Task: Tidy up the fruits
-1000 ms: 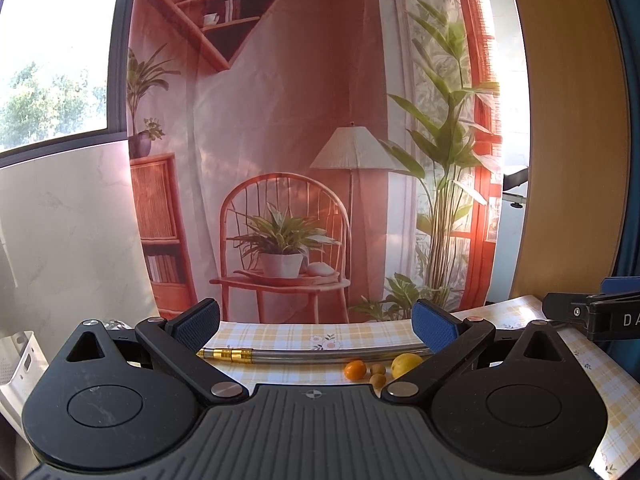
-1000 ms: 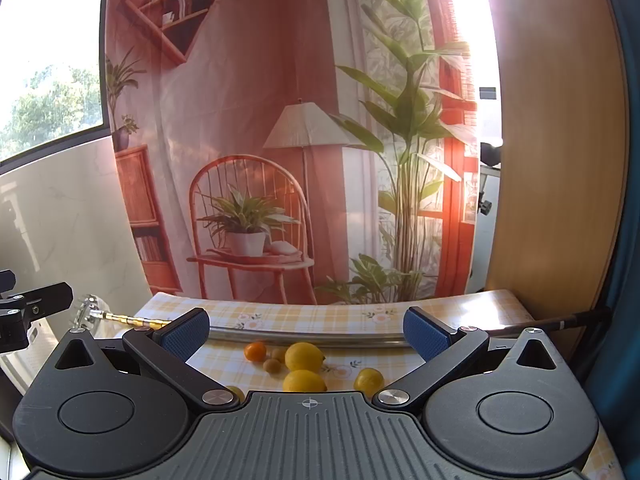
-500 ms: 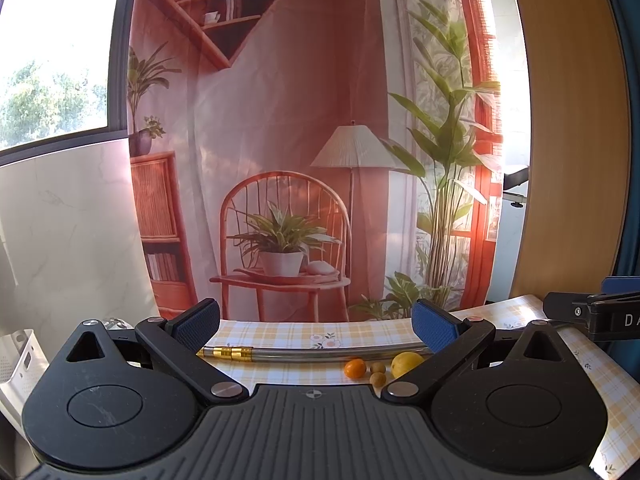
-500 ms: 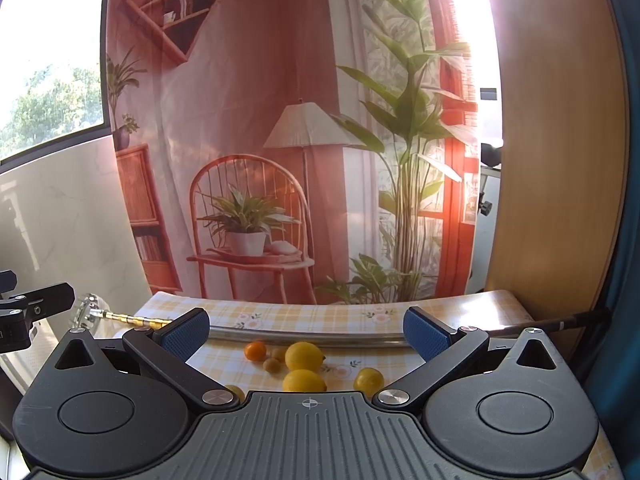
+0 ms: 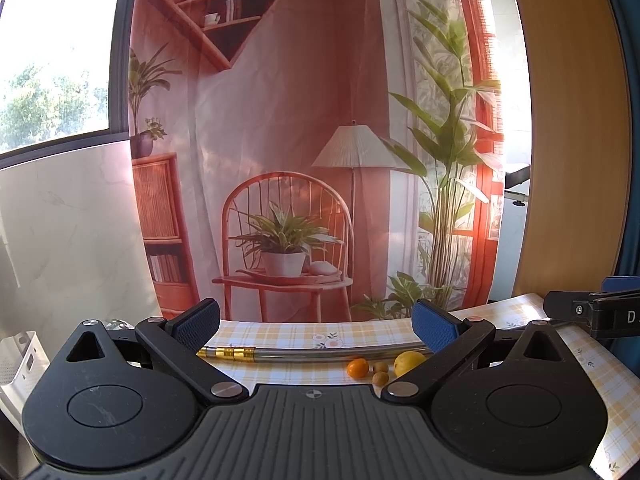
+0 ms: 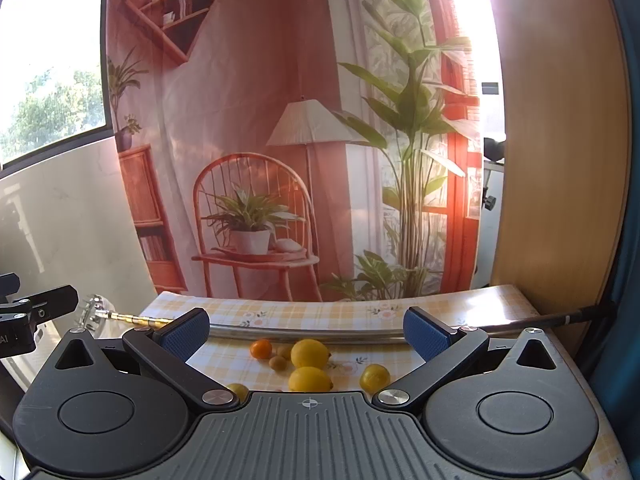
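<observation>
While level, both claws [image 5: 316, 322] [image 6: 306, 328] apparently gape empty.

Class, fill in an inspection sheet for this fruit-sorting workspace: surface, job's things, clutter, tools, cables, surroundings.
Surface: checked tablecloth.
Job's things: two lemons, a small orange, brown fruits and smaller yellow fruits, loose together.
Clutter: metal rod lying behind the fruit.
Tools: left tool and right tool both open, holding nothing.
Cables: nothing seen.
Surroundings: printed backdrop, window, wooden panel.
</observation>
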Demonstrator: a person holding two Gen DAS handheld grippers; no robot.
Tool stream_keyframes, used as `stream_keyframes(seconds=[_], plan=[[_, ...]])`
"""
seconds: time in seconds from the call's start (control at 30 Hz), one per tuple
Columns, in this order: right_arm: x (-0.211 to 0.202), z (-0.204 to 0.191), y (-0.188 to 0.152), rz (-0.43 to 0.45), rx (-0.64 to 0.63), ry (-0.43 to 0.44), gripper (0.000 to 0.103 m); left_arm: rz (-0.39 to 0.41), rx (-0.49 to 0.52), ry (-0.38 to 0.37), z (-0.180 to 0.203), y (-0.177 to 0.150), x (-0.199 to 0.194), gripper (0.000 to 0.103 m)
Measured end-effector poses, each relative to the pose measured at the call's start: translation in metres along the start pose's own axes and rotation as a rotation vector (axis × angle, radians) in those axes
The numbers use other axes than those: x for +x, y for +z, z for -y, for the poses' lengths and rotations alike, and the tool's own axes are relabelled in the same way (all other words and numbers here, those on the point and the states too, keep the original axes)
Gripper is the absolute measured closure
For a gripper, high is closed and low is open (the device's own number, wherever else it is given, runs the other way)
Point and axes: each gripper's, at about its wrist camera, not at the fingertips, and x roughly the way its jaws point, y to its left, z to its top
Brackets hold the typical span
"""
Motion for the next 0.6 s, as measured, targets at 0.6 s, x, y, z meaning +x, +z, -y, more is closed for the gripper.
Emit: stream_keyframes(seconds=[0.6], plan=[[0.012,0.005,-0.009,-0.018,0.002,-0.022,0.000,-0.022,0.012,0.020,-0.003,-0.006,0.010,0.000]])
